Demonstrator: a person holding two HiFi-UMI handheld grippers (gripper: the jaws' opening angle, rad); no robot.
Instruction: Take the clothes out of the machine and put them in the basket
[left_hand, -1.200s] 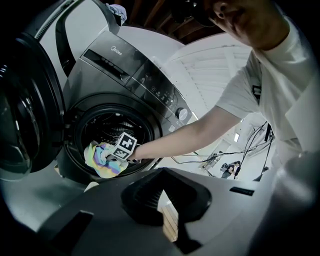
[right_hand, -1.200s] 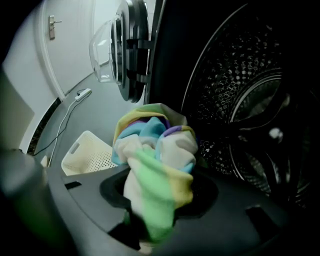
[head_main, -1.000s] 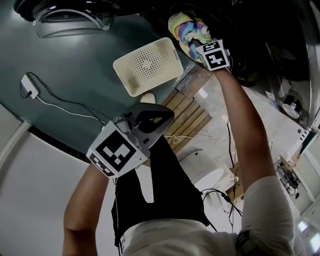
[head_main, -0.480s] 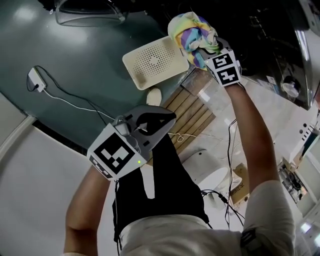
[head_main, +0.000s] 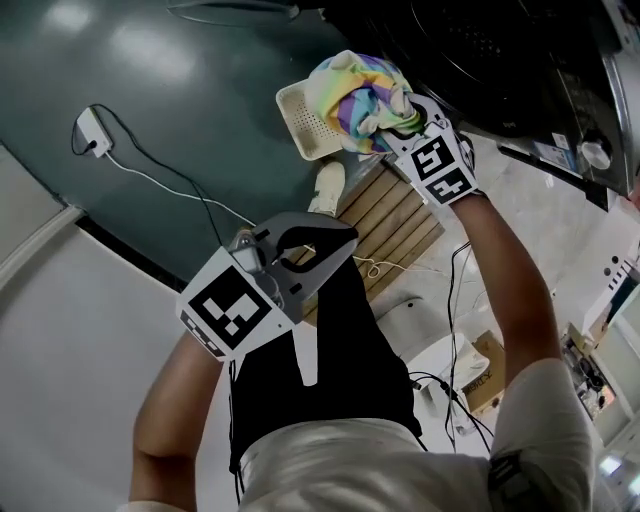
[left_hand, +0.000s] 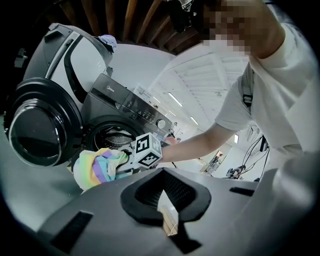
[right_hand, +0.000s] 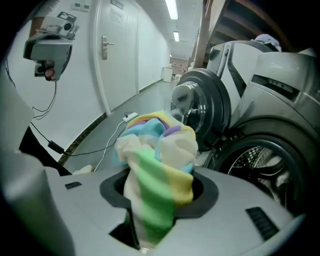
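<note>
A rainbow-striped cloth (head_main: 355, 95) hangs bunched in my right gripper (head_main: 397, 118), which is shut on it. In the right gripper view the cloth (right_hand: 159, 165) fills the jaws. It hangs above the right part of the cream perforated basket (head_main: 295, 122) on the floor. The dark washing machine (head_main: 500, 50) stands at the upper right, its drum (left_hand: 111, 140) open and its round door (left_hand: 37, 130) swung wide. My left gripper (head_main: 343, 237) is held lower and nearer to me, shut with nothing in it, and points at the machine (left_hand: 164, 175).
A white plug and its cable (head_main: 95, 140) lie on the dark floor at left. A wooden slat board (head_main: 390, 225) and a white shoe (head_main: 325, 185) are below the basket. A second, lighter machine (left_hand: 75, 50) sits above the dark one.
My right gripper has carried the rainbow cloth away from the machine's opening, from beside the basket to above its right part. The left gripper has lifted a little, still with nothing in it.
</note>
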